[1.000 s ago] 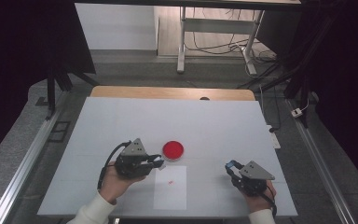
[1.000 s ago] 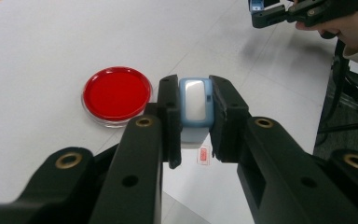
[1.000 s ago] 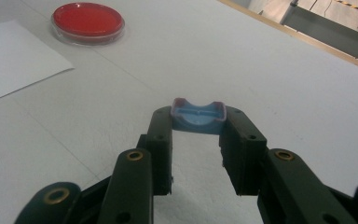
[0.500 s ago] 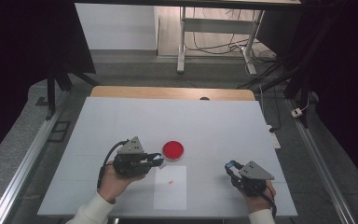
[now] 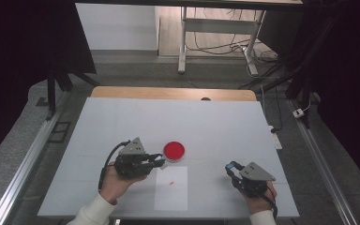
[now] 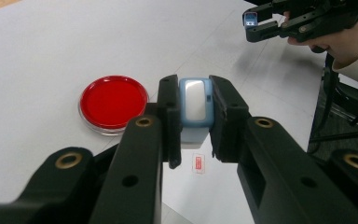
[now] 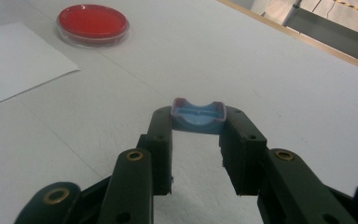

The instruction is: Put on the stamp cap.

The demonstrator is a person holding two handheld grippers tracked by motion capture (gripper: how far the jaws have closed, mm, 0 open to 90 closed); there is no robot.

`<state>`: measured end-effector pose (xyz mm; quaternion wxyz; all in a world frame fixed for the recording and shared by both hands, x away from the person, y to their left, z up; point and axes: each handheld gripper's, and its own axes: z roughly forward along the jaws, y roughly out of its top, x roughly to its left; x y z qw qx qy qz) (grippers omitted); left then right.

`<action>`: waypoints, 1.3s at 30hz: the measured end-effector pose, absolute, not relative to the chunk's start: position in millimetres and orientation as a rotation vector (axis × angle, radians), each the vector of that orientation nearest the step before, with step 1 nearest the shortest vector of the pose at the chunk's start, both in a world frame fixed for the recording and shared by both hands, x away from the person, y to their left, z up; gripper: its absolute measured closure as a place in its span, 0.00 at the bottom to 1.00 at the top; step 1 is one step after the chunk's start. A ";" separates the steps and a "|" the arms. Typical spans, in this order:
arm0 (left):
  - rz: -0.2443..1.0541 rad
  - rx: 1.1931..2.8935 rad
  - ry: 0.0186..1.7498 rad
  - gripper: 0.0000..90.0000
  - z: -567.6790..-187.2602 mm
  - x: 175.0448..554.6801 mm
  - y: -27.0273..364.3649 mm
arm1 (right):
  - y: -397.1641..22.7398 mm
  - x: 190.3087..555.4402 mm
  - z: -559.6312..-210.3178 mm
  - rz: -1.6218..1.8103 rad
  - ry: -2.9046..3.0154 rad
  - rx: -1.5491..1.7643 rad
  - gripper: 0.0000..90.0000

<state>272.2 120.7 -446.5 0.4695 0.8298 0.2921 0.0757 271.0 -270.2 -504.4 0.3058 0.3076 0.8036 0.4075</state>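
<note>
Left gripper (image 6: 195, 116) is clamped on a small light-blue block with a white face (image 6: 195, 103), held upright between both jaws, just off the table. In the high view the left gripper (image 5: 155, 160) sits left of centre, tips right beside the red petri dish (image 5: 174, 150). That dish (image 6: 113, 102) lies flat on the white table (image 5: 215, 126), just left of the held block in the left gripper view.

Right gripper (image 7: 196, 122) is closed on a small blue curved piece with a purplish rim (image 7: 198, 116), pinched at the jaw tips. In the high view it (image 5: 230, 169) is near the table's front right, well apart from the dish.

A white paper sheet (image 5: 171, 188) with a small red mark lies between the two hands, near the front edge.
</note>
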 end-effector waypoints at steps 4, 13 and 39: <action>0.184 2.035 0.715 0.84 -446.8 271.8 120.1 | -267.7 270.0 -504.3 1.069 2.137 0.805 0.72; 0.184 2.034 0.714 0.84 -446.9 271.7 120.0 | -260.4 269.1 -506.2 1.077 2.150 0.785 0.72; 0.182 2.041 0.712 0.84 -448.4 271.1 116.3 | -218.2 259.9 -506.9 1.115 2.223 0.675 0.72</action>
